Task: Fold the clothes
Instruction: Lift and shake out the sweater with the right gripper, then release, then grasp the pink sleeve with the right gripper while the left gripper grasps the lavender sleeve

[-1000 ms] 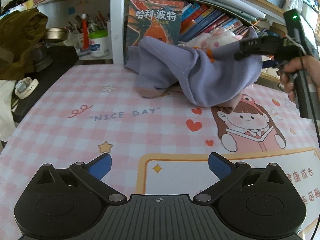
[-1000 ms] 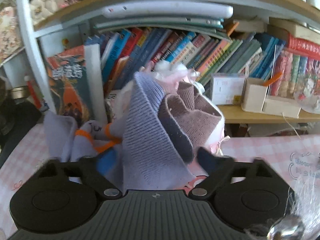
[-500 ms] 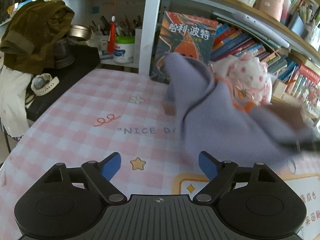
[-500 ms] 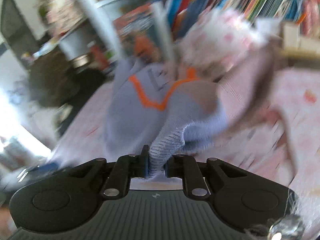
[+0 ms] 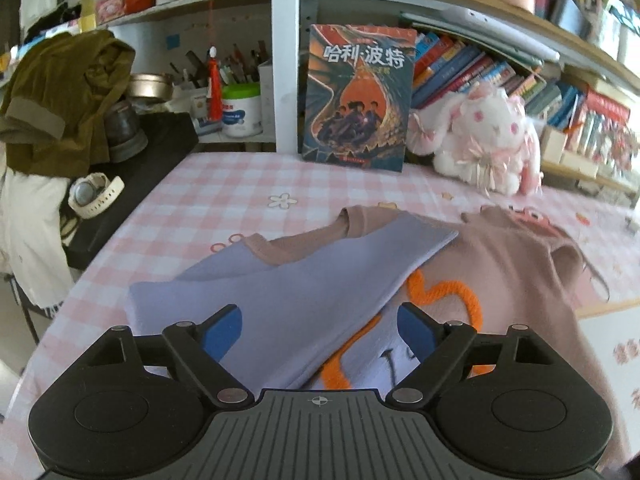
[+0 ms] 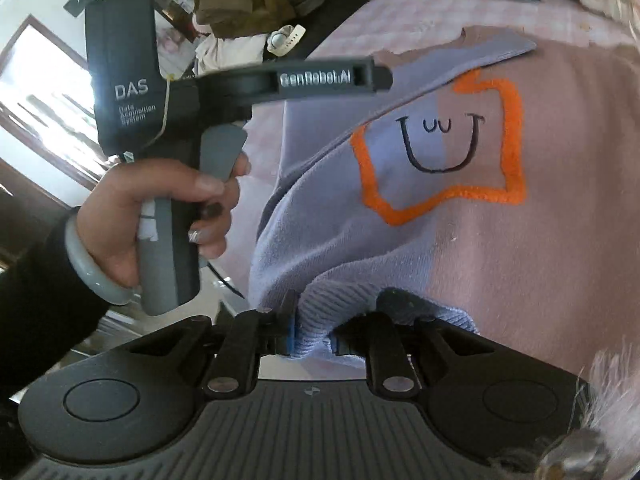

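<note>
A lilac and dusty-pink sweater (image 5: 304, 292) with an orange outline and a smiley face lies spread on the pink checked tablecloth (image 5: 224, 200). A lilac sleeve is folded across its front. My left gripper (image 5: 320, 330) is open and hovers just above the lilac part, holding nothing. My right gripper (image 6: 312, 340) is shut on the sweater's ribbed lilac hem (image 6: 332, 312), near the table's front. The sweater's front (image 6: 500, 248) fills the right wrist view, where the left gripper (image 6: 376, 76) shows above it in a hand.
A book (image 5: 358, 96) stands upright at the back of the table beside a white and pink plush toy (image 5: 480, 136). Shelves of books (image 5: 480, 68) run behind. A black side table (image 5: 132, 184) with a watch and an olive garment (image 5: 60, 96) stands left.
The right gripper has closed on the sweater's hem and pulled it from the back of the table towards the front, spreading it flat. The left gripper has moved over the sweater, still open.
</note>
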Action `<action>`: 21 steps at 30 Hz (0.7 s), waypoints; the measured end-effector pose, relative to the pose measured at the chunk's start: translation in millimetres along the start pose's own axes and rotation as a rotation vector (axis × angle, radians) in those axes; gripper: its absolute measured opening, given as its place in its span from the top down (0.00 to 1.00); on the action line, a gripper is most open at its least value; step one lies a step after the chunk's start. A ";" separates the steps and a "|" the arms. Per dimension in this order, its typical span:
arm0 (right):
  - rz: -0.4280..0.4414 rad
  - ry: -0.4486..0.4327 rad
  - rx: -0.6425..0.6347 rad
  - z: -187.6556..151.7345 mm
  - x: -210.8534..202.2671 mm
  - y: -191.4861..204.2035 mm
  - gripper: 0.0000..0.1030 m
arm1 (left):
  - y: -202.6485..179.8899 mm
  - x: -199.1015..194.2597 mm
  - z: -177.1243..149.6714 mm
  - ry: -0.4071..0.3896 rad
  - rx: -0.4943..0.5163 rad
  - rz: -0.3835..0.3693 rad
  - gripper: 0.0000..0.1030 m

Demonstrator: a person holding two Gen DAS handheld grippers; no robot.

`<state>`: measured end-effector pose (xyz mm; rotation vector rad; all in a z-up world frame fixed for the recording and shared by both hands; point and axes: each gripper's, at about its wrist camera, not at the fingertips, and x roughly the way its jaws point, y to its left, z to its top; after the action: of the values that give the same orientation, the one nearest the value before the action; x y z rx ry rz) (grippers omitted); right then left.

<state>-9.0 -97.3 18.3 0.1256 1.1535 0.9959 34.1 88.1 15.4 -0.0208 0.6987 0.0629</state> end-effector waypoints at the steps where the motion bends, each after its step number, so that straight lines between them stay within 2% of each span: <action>1: 0.001 -0.004 0.010 -0.1 -4.7 -1.4 0.83 | 0.2 -0.4 -1.1 0.000 0.013 0.004 0.16; 8: 0.007 -0.025 0.081 2.7 -37.1 -17.6 0.70 | -17.3 8.7 -2.1 0.006 0.156 -0.010 0.15; 9: 0.010 -0.036 0.093 2.1 -45.7 -21.5 0.65 | -23.6 13.9 -2.3 0.014 0.195 -0.009 0.15; 12: -0.004 -0.084 0.124 1.2 -75.3 -37.0 0.59 | -39.2 31.4 -1.9 0.038 0.270 -0.003 0.15; 13: -0.050 -0.102 0.121 3.2 -81.6 -42.1 0.55 | -42.9 36.8 -2.8 0.045 0.279 -0.001 0.15; 16: -0.192 -0.154 0.112 9.6 -99.1 -57.3 0.54 | -53.1 51.5 1.3 0.054 0.300 0.019 0.15; 19: -0.352 -0.195 0.098 21.7 -96.5 -79.5 0.54 | -58.2 57.9 9.2 0.040 0.307 0.034 0.15; 21: -0.417 -0.210 0.110 31.4 -88.8 -97.6 0.54 | -61.8 60.3 15.6 0.024 0.302 0.039 0.15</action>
<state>69.7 -205.4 40.8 0.0704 0.9881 0.5369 94.2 30.2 -11.5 0.2820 0.7271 -0.0064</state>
